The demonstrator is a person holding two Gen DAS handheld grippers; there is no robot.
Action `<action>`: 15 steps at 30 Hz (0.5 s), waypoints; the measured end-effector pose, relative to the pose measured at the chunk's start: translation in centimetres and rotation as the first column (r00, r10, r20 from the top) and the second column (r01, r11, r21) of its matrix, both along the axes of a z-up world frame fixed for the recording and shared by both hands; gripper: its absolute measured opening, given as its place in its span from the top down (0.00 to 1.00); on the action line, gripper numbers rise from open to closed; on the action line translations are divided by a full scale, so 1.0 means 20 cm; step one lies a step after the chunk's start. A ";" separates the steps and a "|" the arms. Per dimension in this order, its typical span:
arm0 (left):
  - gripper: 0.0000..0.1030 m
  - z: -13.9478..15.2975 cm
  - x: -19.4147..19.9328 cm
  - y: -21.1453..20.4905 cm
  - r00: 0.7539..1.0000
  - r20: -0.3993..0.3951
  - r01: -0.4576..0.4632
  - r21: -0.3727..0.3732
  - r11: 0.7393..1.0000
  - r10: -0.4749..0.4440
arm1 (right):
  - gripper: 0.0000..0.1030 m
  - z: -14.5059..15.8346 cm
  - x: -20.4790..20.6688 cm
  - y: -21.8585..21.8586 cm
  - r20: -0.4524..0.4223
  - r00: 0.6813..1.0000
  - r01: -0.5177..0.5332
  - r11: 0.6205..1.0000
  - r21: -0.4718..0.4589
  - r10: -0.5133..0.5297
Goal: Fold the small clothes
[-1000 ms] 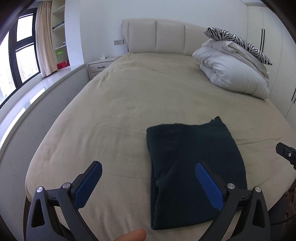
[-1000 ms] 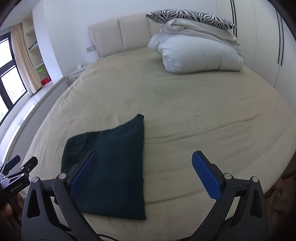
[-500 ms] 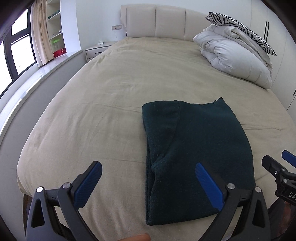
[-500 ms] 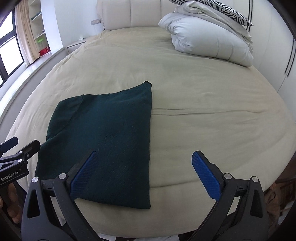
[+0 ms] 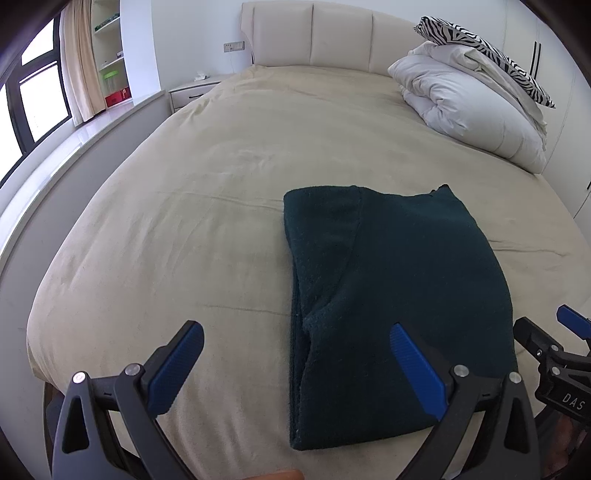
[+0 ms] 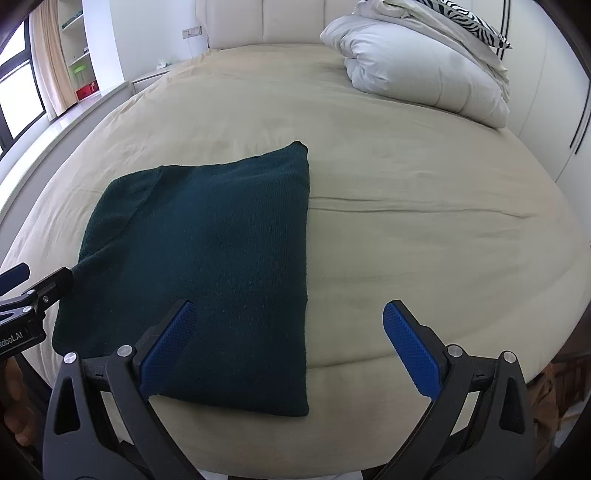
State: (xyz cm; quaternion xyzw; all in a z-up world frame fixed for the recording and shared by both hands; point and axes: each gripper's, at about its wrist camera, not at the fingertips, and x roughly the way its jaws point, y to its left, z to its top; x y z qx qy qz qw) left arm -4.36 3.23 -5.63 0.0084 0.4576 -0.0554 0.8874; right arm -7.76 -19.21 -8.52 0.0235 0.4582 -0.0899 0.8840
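Note:
A dark green knitted garment (image 5: pixel 391 295) (image 6: pixel 207 266) lies folded flat on the beige bed (image 5: pixel 207 206) (image 6: pixel 424 221), near its front edge. My left gripper (image 5: pixel 295 350) is open above the garment's near left corner, its right pad over the cloth and its left pad over bare sheet. My right gripper (image 6: pixel 288 332) is open above the garment's near right corner, left pad over the cloth. Neither holds anything. Each gripper's tip shows at the edge of the other's view.
A folded white duvet (image 5: pixel 472 114) (image 6: pixel 424 77) with a zebra-print pillow (image 5: pixel 487 44) on top sits at the far right of the bed. A padded headboard (image 5: pixel 325 33), a nightstand (image 5: pixel 192 92), shelves and a window are at the far left.
Both grippers have moved forward and lower toward the garment, which now fills more of each view. The garment itself has not moved, and both grippers stay open.

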 end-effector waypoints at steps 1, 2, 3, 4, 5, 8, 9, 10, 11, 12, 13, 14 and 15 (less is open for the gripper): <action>0.00 0.00 0.00 0.00 1.000 -0.001 0.001 0.000 1.000 -0.001 | 0.00 0.00 0.00 0.00 0.000 1.000 -0.001 1.000 0.000 0.001; 0.00 -0.01 0.00 0.00 1.000 -0.002 0.000 0.001 1.000 0.000 | 0.00 0.00 0.00 0.00 0.001 1.000 -0.001 1.000 0.000 0.001; 0.00 -0.01 0.00 0.00 1.000 -0.003 -0.001 0.002 1.000 0.001 | 0.00 0.01 0.00 0.00 0.001 1.000 -0.001 1.000 -0.002 0.001; 0.00 -0.01 0.01 0.00 1.000 -0.003 -0.001 0.001 1.000 0.001 | 0.00 0.01 0.00 0.00 0.000 1.000 -0.001 1.000 -0.001 0.001; 0.00 -0.01 0.00 0.00 1.000 -0.004 -0.001 0.001 1.000 0.001 | 0.00 0.01 0.00 0.01 0.000 1.000 -0.001 1.000 0.000 0.001; 0.00 -0.01 0.01 0.00 1.000 -0.004 -0.001 0.001 1.000 0.001 | 0.00 0.01 0.00 0.01 0.001 1.000 -0.003 1.000 0.001 0.003; 0.00 -0.01 0.01 0.00 1.000 -0.004 -0.001 0.002 1.000 0.001 | 0.00 0.01 0.00 0.02 0.000 1.000 -0.003 1.000 0.000 0.003; 0.00 -0.01 0.01 0.00 1.000 -0.004 -0.002 0.002 1.000 0.002 | 0.00 0.01 0.00 0.02 0.000 1.000 -0.004 1.000 0.000 0.004; 0.00 -0.02 0.01 0.00 1.000 -0.005 -0.002 0.002 1.000 0.002 | 0.00 0.01 0.01 0.02 0.000 1.000 -0.004 1.000 0.000 0.004; 0.00 -0.02 0.01 0.00 1.000 -0.005 -0.003 0.002 1.000 0.003 | 0.00 0.01 0.01 0.03 -0.001 1.000 -0.004 1.000 0.002 0.004; 0.00 -0.02 0.01 0.00 1.000 -0.005 -0.003 0.002 1.000 0.003 | 0.00 0.01 0.01 0.03 -0.002 1.000 -0.004 1.000 0.003 0.004; 0.00 -0.02 0.01 0.01 1.000 -0.005 -0.004 0.003 1.000 0.004 | 0.00 0.01 0.01 0.03 -0.003 1.000 -0.004 1.000 0.003 0.004; 0.00 -0.02 0.01 0.01 1.000 -0.004 -0.004 0.005 1.000 0.004 | 0.00 0.01 0.01 0.03 -0.003 1.000 -0.004 1.000 0.003 0.004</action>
